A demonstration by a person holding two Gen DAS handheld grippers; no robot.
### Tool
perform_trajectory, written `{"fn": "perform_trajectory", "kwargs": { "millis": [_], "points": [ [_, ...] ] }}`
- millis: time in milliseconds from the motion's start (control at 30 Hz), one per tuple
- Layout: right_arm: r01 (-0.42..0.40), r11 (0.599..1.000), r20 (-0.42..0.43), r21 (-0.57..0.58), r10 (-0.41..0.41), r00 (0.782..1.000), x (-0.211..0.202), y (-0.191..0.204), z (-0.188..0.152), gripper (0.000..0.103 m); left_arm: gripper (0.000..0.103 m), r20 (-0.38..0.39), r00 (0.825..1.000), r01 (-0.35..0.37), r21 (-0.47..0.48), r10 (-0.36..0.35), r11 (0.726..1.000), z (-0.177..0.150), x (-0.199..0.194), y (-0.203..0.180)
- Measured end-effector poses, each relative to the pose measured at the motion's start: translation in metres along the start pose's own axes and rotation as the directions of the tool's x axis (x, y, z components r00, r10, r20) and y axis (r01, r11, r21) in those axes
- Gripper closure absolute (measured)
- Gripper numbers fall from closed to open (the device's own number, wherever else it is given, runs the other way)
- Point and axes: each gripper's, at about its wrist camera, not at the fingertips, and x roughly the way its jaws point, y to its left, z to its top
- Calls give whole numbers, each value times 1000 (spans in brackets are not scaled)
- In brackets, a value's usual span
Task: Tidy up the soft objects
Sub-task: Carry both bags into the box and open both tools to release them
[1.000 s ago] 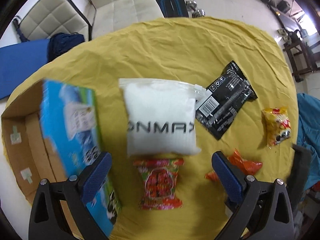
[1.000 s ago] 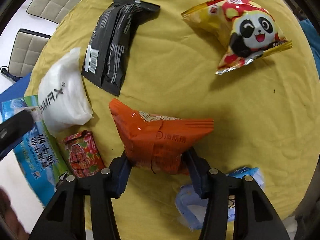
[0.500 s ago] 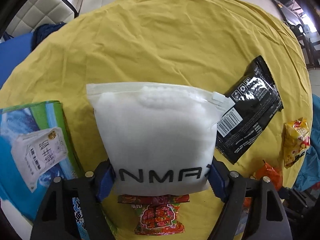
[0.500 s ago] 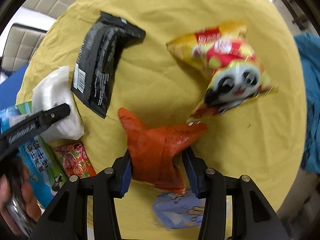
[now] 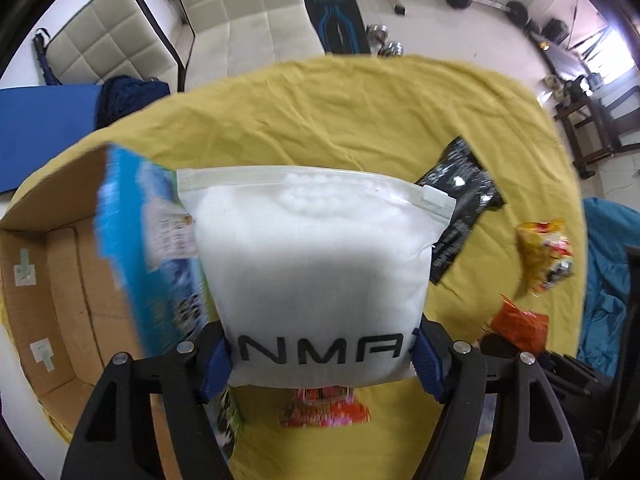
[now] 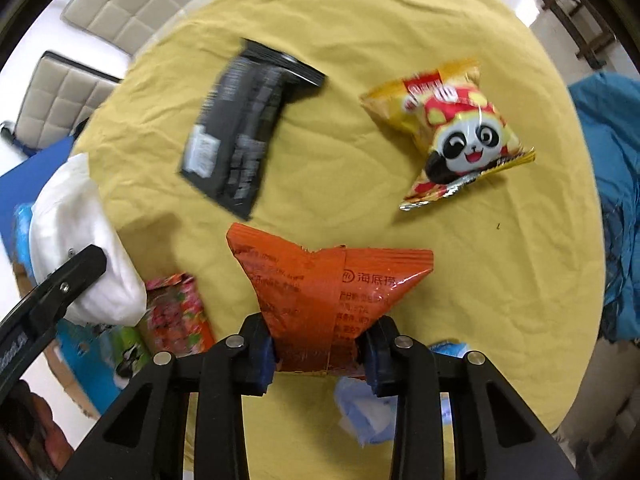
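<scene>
My left gripper [image 5: 320, 354] is shut on a white zip pouch [image 5: 312, 264] printed with black letters and holds it lifted above the yellow table; the pouch also shows in the right wrist view [image 6: 80, 240]. My right gripper [image 6: 320, 350] is shut on an orange snack bag [image 6: 320, 280], raised off the cloth. A cardboard box [image 5: 52, 280] with a blue-green flap [image 5: 136, 240] stands at the left. A black pouch [image 6: 244, 128], a yellow panda snack bag [image 6: 452, 132] and a red flowered packet [image 6: 176, 316] lie on the cloth.
The round table carries a yellow cloth [image 5: 320, 120]. A light blue packet [image 6: 368, 412] lies under my right gripper. White padded chairs [image 5: 240, 12] stand behind the table, a blue mat [image 5: 40, 128] at the left, teal fabric [image 6: 616, 200] at the right edge.
My left gripper closed on the white pouch and lifted it toward the box. My right gripper has raised the orange bag off the table.
</scene>
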Motion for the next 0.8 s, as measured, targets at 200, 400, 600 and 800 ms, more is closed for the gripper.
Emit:
{"fn": "perform_trajectory", "kwargs": {
  "millis": [200, 400, 600, 800],
  "points": [
    [-42, 994, 64, -102, 49, 997, -64, 42, -27, 67, 31, 93, 995, 47, -7, -46, 999, -29, -70, 31],
    [-96, 973, 125, -208, 123, 984, -111, 111, -66, 67, 31, 137, 988, 75, -37, -69, 997, -43, -104, 93],
    [-98, 946, 133, -309, 145, 981, -104, 202, -79, 67, 31, 140, 988, 87, -120, -70, 989, -50, -116, 172],
    [-91, 923, 92, -373, 134, 987, -54, 281, -76, 67, 31, 101, 991, 103, -174, -87, 979, -39, -89, 241]
  ]
}}
